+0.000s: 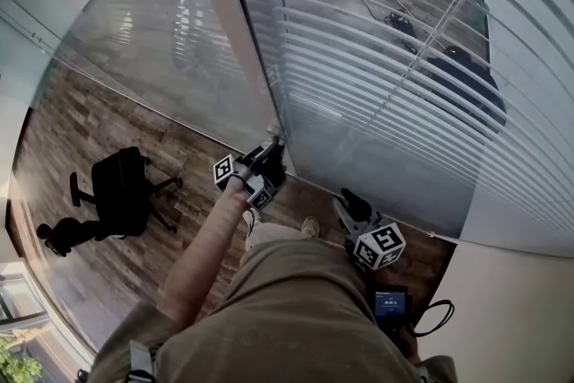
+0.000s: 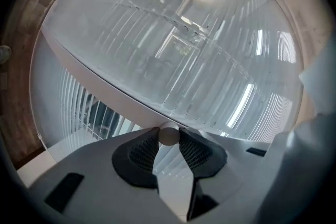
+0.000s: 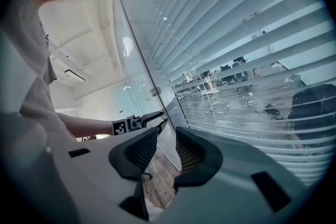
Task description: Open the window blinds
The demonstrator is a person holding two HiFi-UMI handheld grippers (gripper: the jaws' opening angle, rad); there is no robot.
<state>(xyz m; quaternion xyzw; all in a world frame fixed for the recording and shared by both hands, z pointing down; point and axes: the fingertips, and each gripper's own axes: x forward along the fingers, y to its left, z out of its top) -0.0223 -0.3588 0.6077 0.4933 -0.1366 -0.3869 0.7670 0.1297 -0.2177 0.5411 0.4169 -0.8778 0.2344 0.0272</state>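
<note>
White slatted blinds (image 1: pixel 386 76) hang behind a glass wall and fill the right of the head view; their slats are tilted partly apart, so a room shows through. A pale tilt wand (image 1: pixel 271 128) runs down the blinds' left edge. My left gripper (image 1: pixel 266 155) is shut on the wand's lower end, which shows as a round white tip (image 2: pixel 168 135) pinched between the dark pads. The wand (image 2: pixel 105 81) slants away up-left across the slats (image 2: pixel 210 76). My right gripper (image 1: pixel 345 204) stands open and empty, lower right, apart from the blinds (image 3: pixel 247 34). It looks at the left gripper (image 3: pixel 153 120).
A black office chair (image 1: pixel 121 193) stands on the wood floor (image 1: pixel 81 121) to the left. The glass wall (image 1: pixel 161 49) runs diagonally ahead. My khaki-clad legs fill the bottom, and a small device with a cable (image 1: pixel 390 305) hangs at the right hip.
</note>
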